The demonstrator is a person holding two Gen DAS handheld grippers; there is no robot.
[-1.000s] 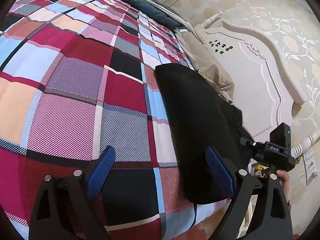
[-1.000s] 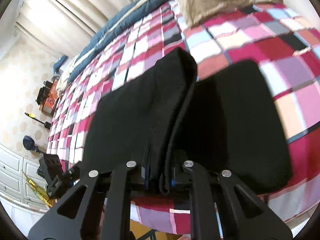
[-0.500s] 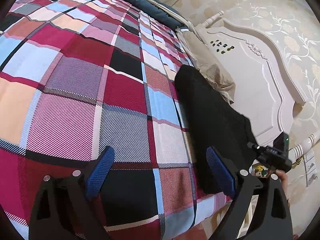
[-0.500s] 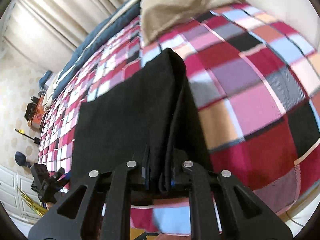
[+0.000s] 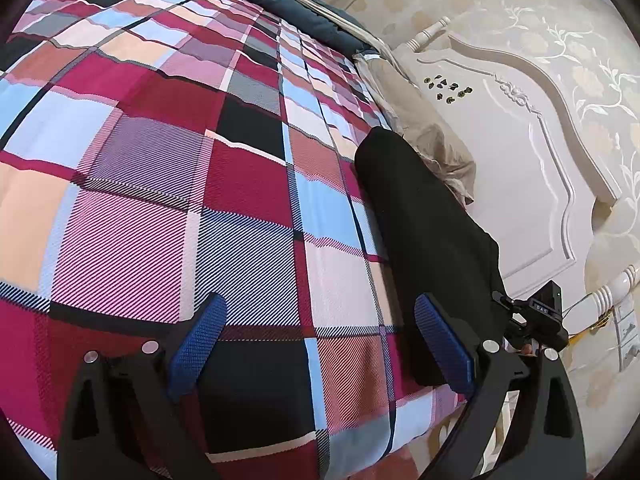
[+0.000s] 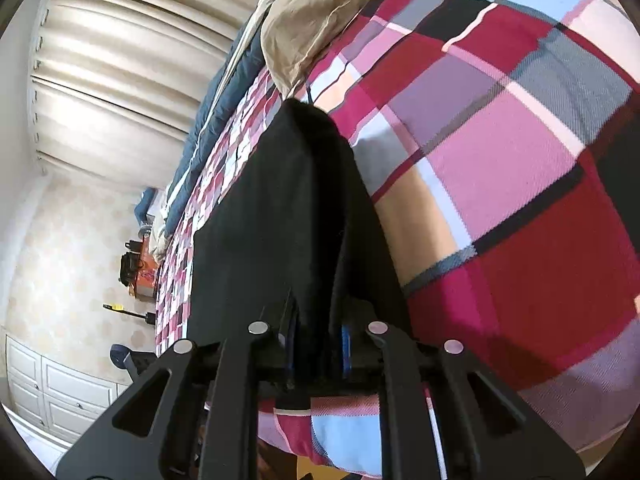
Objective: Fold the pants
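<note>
One pair black pants (image 5: 428,236), lying along bed (image 5: 168,184) edge nearest headboard (image 5: 532,168), just beside one tan pillow (image 5: 420,128). Right tool (image 6: 318,344) clamped on bunched pants edge at bed's near edge, layers draped forward from grip. Left tool (image 5: 320,344) wide, holding nothing, hovering over plaid cover. Fabric looks soft, limp, light, likely to sag and slide; best taken at hem or waistband corners, all layers together.

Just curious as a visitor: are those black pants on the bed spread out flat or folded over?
Folded. The black pants hang doubled from the shut right tool, layers together, a narrow strip on the plaid bedspread.
</note>
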